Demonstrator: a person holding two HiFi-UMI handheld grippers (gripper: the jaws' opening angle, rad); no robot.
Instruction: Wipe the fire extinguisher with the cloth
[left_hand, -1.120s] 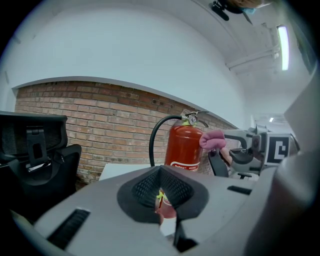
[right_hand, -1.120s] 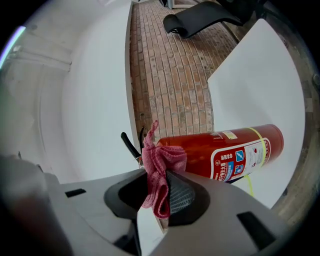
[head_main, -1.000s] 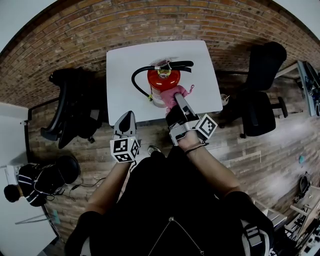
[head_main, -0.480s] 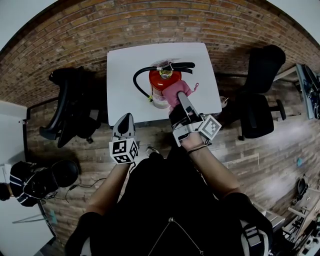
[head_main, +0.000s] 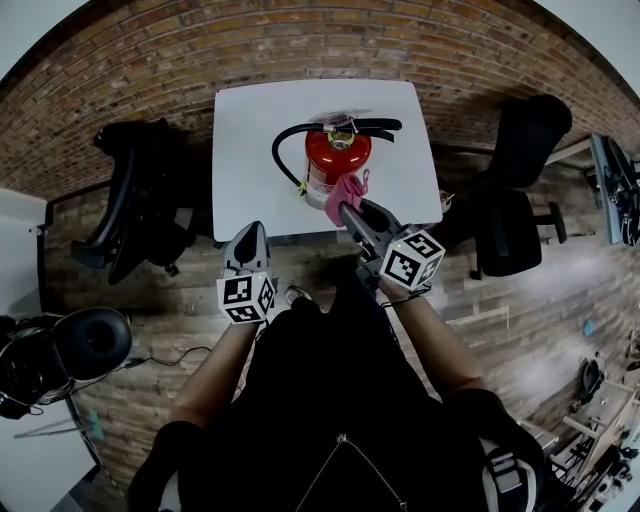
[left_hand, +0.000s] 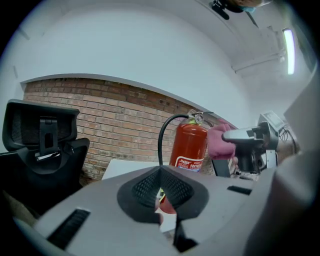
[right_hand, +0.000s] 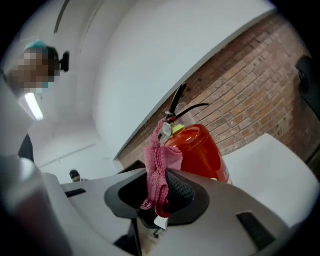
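Observation:
A red fire extinguisher (head_main: 335, 160) with a black hose and handle stands upright on the white table (head_main: 250, 150); it shows in the left gripper view (left_hand: 191, 145) and the right gripper view (right_hand: 200, 152) too. My right gripper (head_main: 347, 207) is shut on a pink cloth (head_main: 346, 193), which is pressed against the near right side of the cylinder. In the right gripper view the cloth (right_hand: 159, 165) hangs bunched between the jaws (right_hand: 160, 200). My left gripper (head_main: 249, 238) is held at the table's near edge, left of the extinguisher, with its jaws together (left_hand: 161, 192) and nothing in them.
Black office chairs stand to the left (head_main: 140, 200) and right (head_main: 520, 190) of the table. A brick wall (head_main: 300, 40) runs behind it. The floor is wood planks. Headphones and cables (head_main: 60, 350) lie at the lower left.
My right gripper has turned and pulled back a little toward me, dragging the pink cloth down the extinguisher's near right side. The left gripper has hardly moved.

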